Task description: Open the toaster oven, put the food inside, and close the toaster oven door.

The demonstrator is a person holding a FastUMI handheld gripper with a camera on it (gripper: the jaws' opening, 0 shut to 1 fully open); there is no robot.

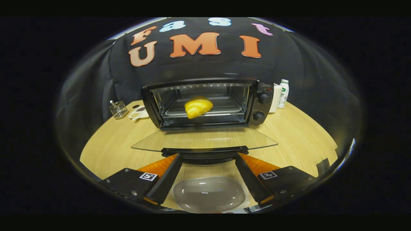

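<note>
Golden croissant (198, 107) already inside black toaster oven (205, 103) at twelve o'clock. Jaws spread wide, empty, flanking black door handle (205, 151): rigid, light, hinged glass door (204, 139), likely liftable from beneath.

Fingertips (176, 158) hidden under the handle (205, 150) of the open door (205, 139), so grip on it not tellable. Bowl (208, 193) cut off at its near rim. Dial (265, 98) markings too small to read. Contents of the holder (118, 109) and dish (138, 113) left of the oven (205, 102) too small to identify. Bottle (283, 93) label illegible.
</note>
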